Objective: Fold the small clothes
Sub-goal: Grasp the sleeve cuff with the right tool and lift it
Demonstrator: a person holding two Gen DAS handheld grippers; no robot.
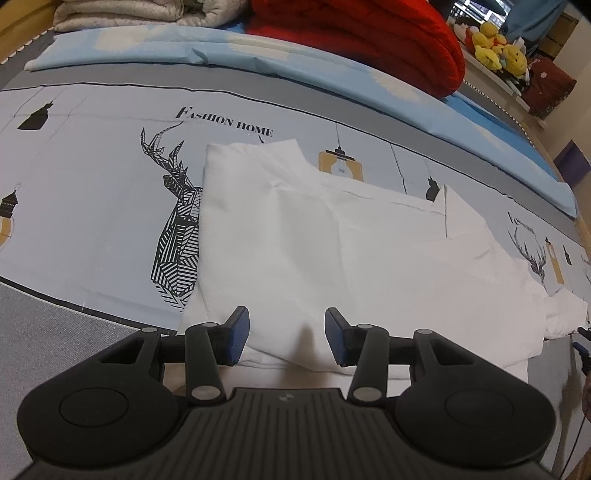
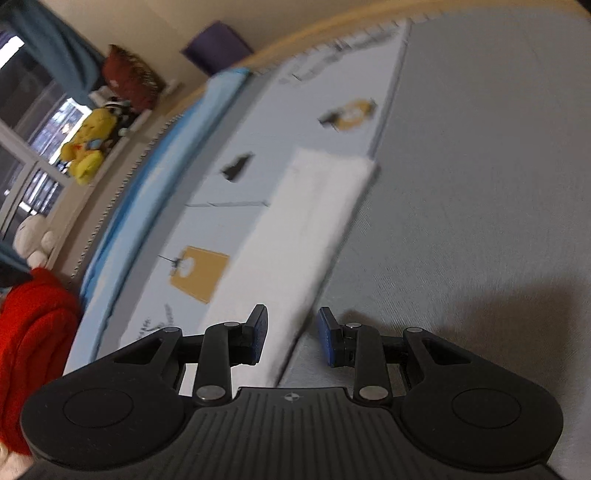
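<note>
A white garment (image 1: 332,251) lies partly folded on the printed bedsheet (image 1: 92,184), its near hem just under my left gripper (image 1: 287,338). The left gripper is open and empty, its blue pads on either side of the hem. In the blurred right wrist view a long white strip of the garment (image 2: 306,229) runs away from my right gripper (image 2: 291,338). The right gripper is open, with the strip's near end between and below its pads; I cannot tell whether it touches.
A red blanket (image 1: 388,44) and a pale quilt (image 1: 147,14) lie at the far side of the bed on a light blue sheet (image 1: 221,51). Yellow plush toys (image 1: 498,48) sit on a ledge at the right. Grey mattress cover (image 2: 480,184) lies to the right.
</note>
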